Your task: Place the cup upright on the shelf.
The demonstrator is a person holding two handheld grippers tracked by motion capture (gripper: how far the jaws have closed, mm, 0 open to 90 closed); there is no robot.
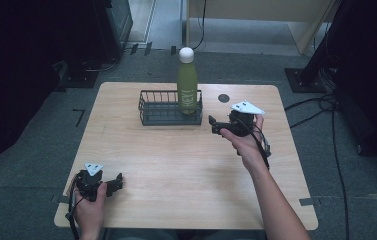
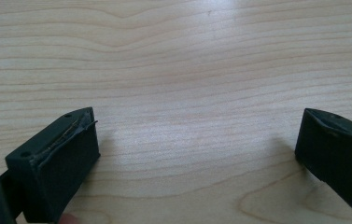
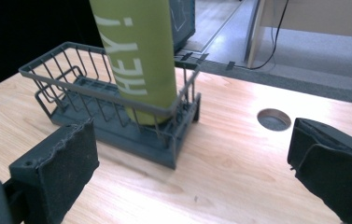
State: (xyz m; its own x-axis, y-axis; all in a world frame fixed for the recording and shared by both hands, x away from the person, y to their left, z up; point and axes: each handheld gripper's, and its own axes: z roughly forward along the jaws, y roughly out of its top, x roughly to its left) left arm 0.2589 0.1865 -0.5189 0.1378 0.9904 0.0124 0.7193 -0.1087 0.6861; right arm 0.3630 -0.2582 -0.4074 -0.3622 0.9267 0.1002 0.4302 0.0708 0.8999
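A green bottle (image 1: pixel 187 80) stands upright in the wire basket (image 1: pixel 162 107), just ahead of the right gripper (image 1: pixel 216 125), whose fingers are spread and empty; placement looks done, withdrawal seems next. The left gripper (image 1: pixel 117 182) rests released on the bench (image 1: pixel 176 165).

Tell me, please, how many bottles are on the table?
1. The green bottle with a white cap stands upright inside the dark wire basket, at its right end, near the far edge of the table. No other bottle is visible.

Green bottle (image 1: pixel 187 87) upright in wire basket (image 1: pixel 158 107), right tool (image 1: pixel 218 126) beside
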